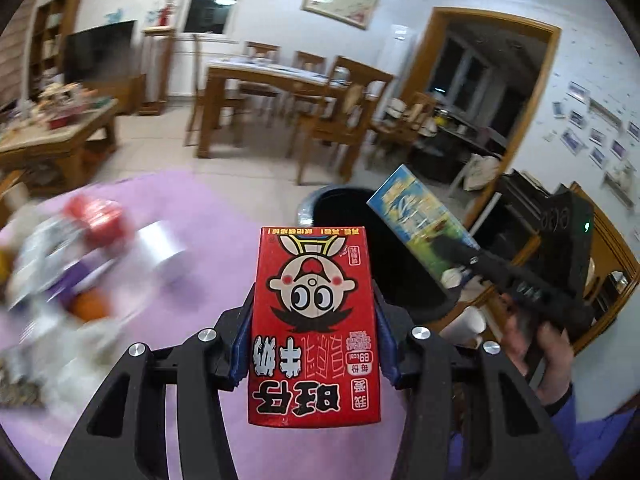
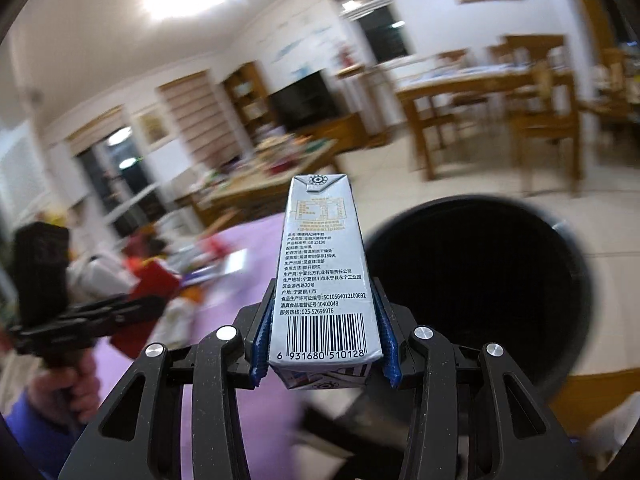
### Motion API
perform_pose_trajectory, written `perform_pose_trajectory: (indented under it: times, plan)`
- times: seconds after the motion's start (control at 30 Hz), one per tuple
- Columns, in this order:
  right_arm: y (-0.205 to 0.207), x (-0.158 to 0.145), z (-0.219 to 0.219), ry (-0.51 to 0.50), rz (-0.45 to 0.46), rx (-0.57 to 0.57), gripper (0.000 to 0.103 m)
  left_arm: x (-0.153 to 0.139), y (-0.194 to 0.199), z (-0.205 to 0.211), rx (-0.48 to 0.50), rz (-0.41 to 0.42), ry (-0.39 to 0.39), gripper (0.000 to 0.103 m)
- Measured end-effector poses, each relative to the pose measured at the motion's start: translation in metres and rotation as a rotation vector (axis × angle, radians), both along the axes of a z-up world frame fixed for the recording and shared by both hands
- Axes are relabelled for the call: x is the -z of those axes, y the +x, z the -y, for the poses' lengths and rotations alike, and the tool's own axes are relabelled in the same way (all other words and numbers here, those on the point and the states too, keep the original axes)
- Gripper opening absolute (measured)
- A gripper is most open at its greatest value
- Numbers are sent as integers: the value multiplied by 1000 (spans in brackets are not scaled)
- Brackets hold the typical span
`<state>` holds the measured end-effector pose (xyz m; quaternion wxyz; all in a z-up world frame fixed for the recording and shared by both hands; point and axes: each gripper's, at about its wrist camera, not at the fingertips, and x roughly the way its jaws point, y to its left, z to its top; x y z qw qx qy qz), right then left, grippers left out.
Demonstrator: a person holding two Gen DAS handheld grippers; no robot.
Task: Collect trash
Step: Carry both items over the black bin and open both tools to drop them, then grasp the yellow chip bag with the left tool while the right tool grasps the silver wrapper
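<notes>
Above the purple table (image 1: 208, 216), the left gripper (image 1: 314, 354) clamps a red milk carton (image 1: 314, 328), while the right gripper (image 2: 323, 350) grips a silver milk carton (image 2: 322, 276) beside the black trash bin (image 2: 480, 280).

The left gripper (image 1: 314, 344) is closed, its blue pads (image 1: 241, 354) pressed flat against opposite sides of a held red carton (image 1: 314, 326). The right gripper (image 2: 325, 344) is likewise clamped by its blue pads (image 2: 261, 346) on a slim milk carton (image 2: 322, 276), held out forward. Each gripper is gripped from below by a bare hand (image 1: 538, 354), with a blue sleeve seen at the wrist.
</notes>
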<state>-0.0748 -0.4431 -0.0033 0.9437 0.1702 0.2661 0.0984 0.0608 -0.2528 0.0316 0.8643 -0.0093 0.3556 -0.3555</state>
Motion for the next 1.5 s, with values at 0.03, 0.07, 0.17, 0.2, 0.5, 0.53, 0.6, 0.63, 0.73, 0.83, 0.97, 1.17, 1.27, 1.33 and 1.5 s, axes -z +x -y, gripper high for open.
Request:
perform_pose_trajectory:
  times: [0.03, 0.07, 0.17, 0.2, 0.5, 0.53, 0.6, 0.63, 0.73, 0.83, 0.97, 1.17, 1.27, 1.33, 1.5]
  plan:
    - [1, 4, 14, -9, -8, 38, 43, 2, 6, 16, 21, -3, -2, 49]
    - [4, 9, 30, -13, -23, 75, 43, 6, 10, 33, 39, -8, -7, 49]
    - [12, 30, 58, -12, -68, 125, 43, 18, 27, 82, 94, -41, -10, 49]
    - [17, 39, 67, -8, -85, 138, 43, 25, 34, 98, 103, -50, -1, 49]
    - [36, 78, 88, 19, -125, 146, 43, 65, 64, 142, 98, -145, 44, 49]
    - [38, 78, 86, 19, -128, 144, 43, 67, 68, 142, 95, -148, 50, 49]
    - [42, 77, 83, 22, -133, 140, 43, 69, 70, 151, 88, -158, 58, 49]
    - [45, 77, 81, 24, -136, 140, 43, 70, 70, 150, 88, -162, 61, 50]
    - [50, 71, 73, 19, -142, 142, 44, 71, 67, 149, 83, -164, 82, 50]
    - [48, 67, 69, 12, -140, 138, 52, 70, 66, 151, 78, -171, 95, 58]
    - [44, 64, 61, -5, -137, 142, 67, 63, 58, 135, 63, -155, 73, 70]
    - [42, 55, 45, -35, -139, 145, 70, 44, 44, 99, 62, -135, 22, 77]
    - [46, 44, 27, -56, -129, 126, 72, 33, 37, 76, 43, -100, 6, 78]
    - [50, 34, 6, -76, -120, 100, 72, 24, 35, 49, 20, -85, -12, 78]
    - [65, 15, -54, -96, -96, 11, 77, 3, 36, -32, -107, -22, -49, 78]
